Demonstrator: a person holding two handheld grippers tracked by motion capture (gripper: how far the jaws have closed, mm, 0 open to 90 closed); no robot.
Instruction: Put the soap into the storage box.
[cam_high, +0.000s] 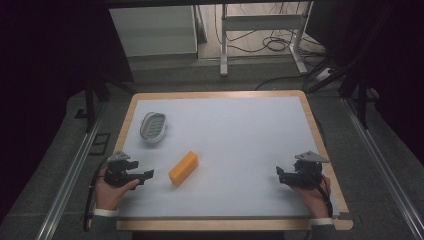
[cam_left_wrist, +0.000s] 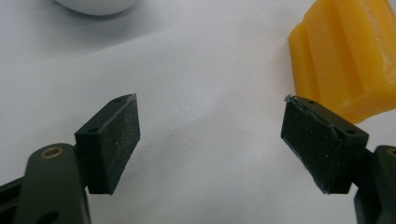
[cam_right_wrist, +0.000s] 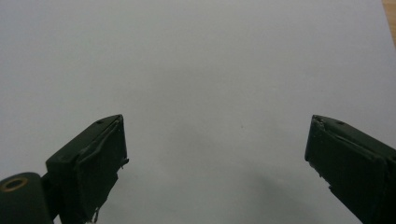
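High view first: we see the yellow block (cam_high: 183, 168) lying flat on the tabletop (cam_high: 240, 135), just beside our left gripper (cam_high: 148, 174), whose jaws stand wide apart with nothing between them. Beyond the block, toward the far left corner, sits a small oval dish (cam_high: 153, 126). Our right gripper (cam_high: 280, 173) rests well away from the block on its other side, jaws likewise spread and empty over bare tabletop. In the left gripper view the block (cam_left_wrist: 343, 56) shows just past the right-hand jaw, not touching it. We judge the block light and somewhat waxy or soft, perhaps slippery, so it should be pinched across its narrow width on the long flat sides, near the middle, with moderate pressure.
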